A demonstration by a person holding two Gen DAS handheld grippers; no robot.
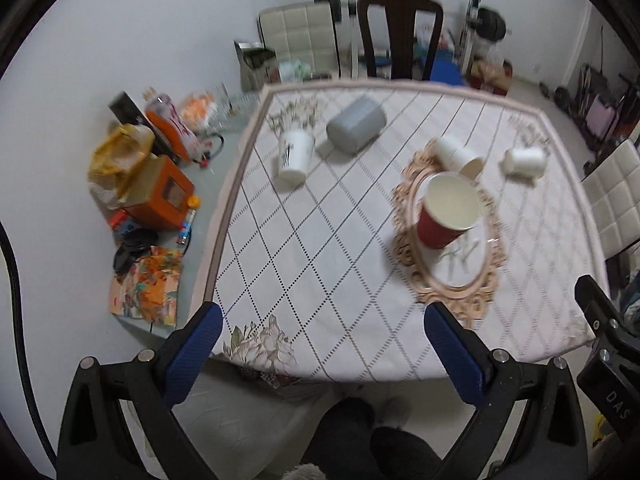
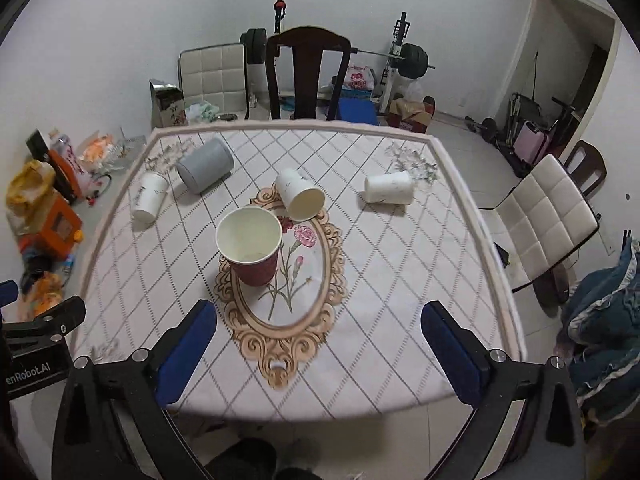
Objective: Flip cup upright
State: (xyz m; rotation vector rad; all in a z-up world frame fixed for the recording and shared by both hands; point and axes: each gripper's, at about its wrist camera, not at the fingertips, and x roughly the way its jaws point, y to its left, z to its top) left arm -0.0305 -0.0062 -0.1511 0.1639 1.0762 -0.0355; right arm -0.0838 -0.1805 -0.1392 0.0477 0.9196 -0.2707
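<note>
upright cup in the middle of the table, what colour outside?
Red outside, cream inside: the red paper cup, clearest in the right wrist view.

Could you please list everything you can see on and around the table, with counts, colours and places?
Red cup: one, red outside and cream inside, upright on the oval medallion at the table's middle.
White cups: three; one tipped over behind the red cup, one lying at the far right, one at the far left, printed.
Grey cup: one, on its side, far left.
Tablecloth: one, cream with diamond lines.
Dark chair: one, behind the table.
White chair: one, right of the table.
Left gripper: jaws open, empty.
Right gripper: jaws open, empty.
</note>
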